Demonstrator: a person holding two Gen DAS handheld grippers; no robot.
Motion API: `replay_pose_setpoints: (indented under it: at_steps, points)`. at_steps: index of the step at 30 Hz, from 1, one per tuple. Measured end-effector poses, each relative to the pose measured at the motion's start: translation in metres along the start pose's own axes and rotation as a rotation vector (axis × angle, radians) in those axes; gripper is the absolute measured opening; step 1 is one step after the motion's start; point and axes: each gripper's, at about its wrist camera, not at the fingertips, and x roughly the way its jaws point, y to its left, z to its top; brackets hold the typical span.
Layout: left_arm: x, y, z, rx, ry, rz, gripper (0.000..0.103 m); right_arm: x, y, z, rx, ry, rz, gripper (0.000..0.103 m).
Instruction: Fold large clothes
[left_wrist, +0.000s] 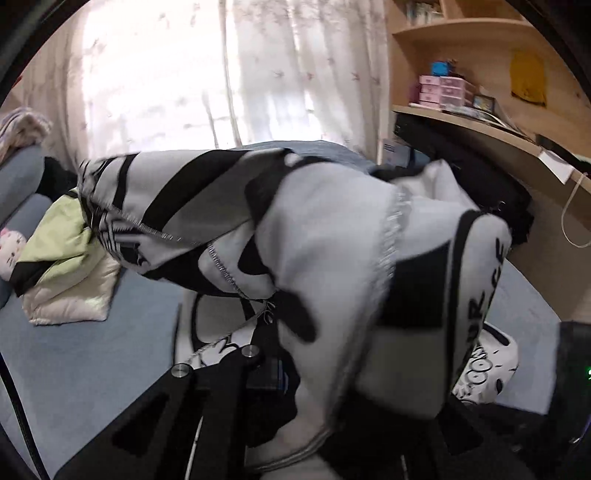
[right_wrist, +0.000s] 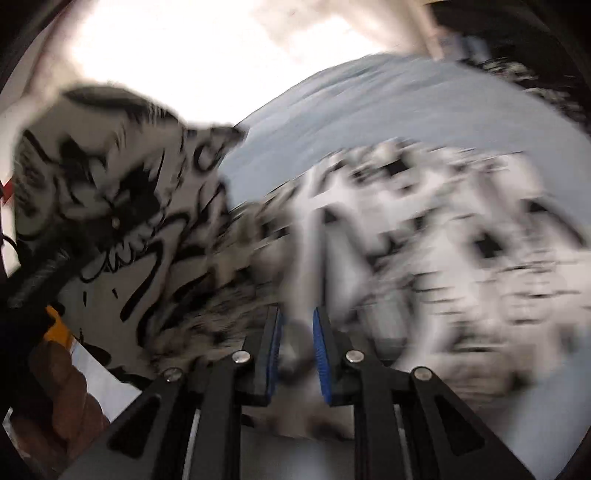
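Garment (left_wrist: 325, 236), white with black print, hung bunched above the blue bed (left_wrist: 92, 354). Left gripper (left_wrist: 295, 398) had its fingers clamped on a fold, mostly buried in cloth. Right gripper (right_wrist: 297, 347) pinched blurred fabric between blue pads (right_wrist: 321, 354).

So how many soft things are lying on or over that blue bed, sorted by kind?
Black-and-white printed garment: 1
Pale green and cream padded piece: 1
Pink-and-white plush toy: 1
Total: 3, counted in the left wrist view; the right wrist view is too blurred to add any.
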Motion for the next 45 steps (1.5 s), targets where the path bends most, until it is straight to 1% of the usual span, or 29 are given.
replay_pose_setpoints:
  at_steps: [3, 5, 7, 8, 10, 13, 15, 18, 20, 23, 25, 27, 29, 30, 32, 33, 34, 35, 36, 37, 38, 39, 40, 42, 45]
  points:
    - [0.003, -0.034, -0.003, 0.046, -0.006, -0.037, 0.008, -0.025, -0.036, 0.003, 0.049, -0.049, -0.079, 0.018]
    - [0.012, -0.065, -0.006, 0.099, -0.002, -0.061, 0.008, -0.039, -0.058, 0.004, 0.093, -0.08, -0.105, 0.018]
    - [0.022, -0.094, -0.015, 0.154, 0.028, -0.089, 0.008, -0.049, -0.069, 0.003, 0.125, -0.109, -0.124, 0.018]
    - [0.027, -0.103, -0.022, 0.176, 0.049, -0.102, 0.008, -0.056, -0.076, 0.002, 0.139, -0.123, -0.145, 0.018]
    - [0.041, -0.13, -0.043, 0.251, 0.106, -0.123, 0.008, -0.067, -0.09, -0.001, 0.17, -0.146, -0.166, 0.018]
    - [0.059, -0.156, -0.076, 0.334, 0.159, -0.107, 0.008, -0.074, -0.105, -0.004, 0.203, -0.155, -0.155, 0.018]
    - [0.062, -0.162, -0.089, 0.352, 0.17, -0.097, 0.008, -0.077, -0.112, -0.007, 0.211, -0.155, -0.176, 0.018]
    - [0.059, -0.162, -0.091, 0.335, 0.157, -0.103, 0.008, -0.08, -0.12, -0.01, 0.235, -0.153, -0.166, 0.018]
    - [0.058, -0.152, -0.081, 0.284, 0.162, -0.137, 0.008, -0.077, -0.124, -0.008, 0.242, -0.152, -0.159, 0.018]
    - [0.044, -0.147, -0.069, 0.241, 0.116, -0.179, 0.008, -0.081, -0.127, -0.007, 0.254, -0.167, -0.146, 0.018]
    - [0.042, -0.147, -0.066, 0.232, 0.097, -0.191, 0.008, -0.084, -0.126, -0.008, 0.255, -0.174, -0.149, 0.018]
    - [0.053, -0.154, -0.07, 0.25, 0.142, -0.163, 0.008, -0.084, -0.127, -0.007, 0.257, -0.17, -0.158, 0.018]
    - [0.063, -0.15, -0.078, 0.257, 0.196, -0.139, 0.009, -0.083, -0.129, -0.007, 0.264, -0.162, -0.157, 0.018]
    - [0.063, -0.147, -0.08, 0.256, 0.199, -0.139, 0.01, -0.084, -0.129, -0.007, 0.265, -0.161, -0.16, 0.018]
    - [0.057, -0.144, -0.078, 0.279, 0.195, -0.135, 0.014, -0.088, -0.129, -0.007, 0.26, -0.161, -0.167, 0.018]
    - [0.057, -0.148, -0.073, 0.295, 0.209, -0.138, 0.015, -0.089, -0.129, -0.006, 0.257, -0.159, -0.171, 0.018]
    - [0.055, -0.145, -0.07, 0.31, 0.234, -0.148, 0.019, -0.09, -0.129, -0.005, 0.253, -0.151, -0.178, 0.018]
    - [0.052, -0.141, -0.065, 0.304, 0.261, -0.171, 0.026, -0.091, -0.128, -0.005, 0.251, -0.144, -0.184, 0.018]
    - [0.05, -0.138, -0.06, 0.283, 0.282, -0.196, 0.031, -0.092, -0.127, -0.004, 0.249, -0.133, -0.2, 0.018]
    - [0.045, -0.132, -0.055, 0.244, 0.306, -0.228, 0.04, -0.092, -0.127, -0.002, 0.247, -0.121, -0.21, 0.018]
    - [0.042, -0.121, -0.051, 0.188, 0.335, -0.26, 0.042, -0.092, -0.128, -0.001, 0.247, -0.113, -0.212, 0.024]
    - [0.042, -0.117, -0.049, 0.159, 0.355, -0.276, 0.043, -0.093, -0.128, 0.001, 0.25, -0.106, -0.209, 0.027]
    - [0.039, -0.11, -0.047, 0.136, 0.378, -0.288, 0.043, -0.095, -0.128, 0.002, 0.253, -0.105, -0.203, 0.033]
    - [0.032, -0.101, -0.046, 0.099, 0.4, -0.303, 0.043, -0.099, -0.125, 0.005, 0.248, -0.109, -0.189, 0.034]
    - [0.02, -0.09, -0.045, 0.065, 0.413, -0.303, 0.043, -0.106, -0.115, 0.013, 0.211, -0.116, -0.175, 0.034]
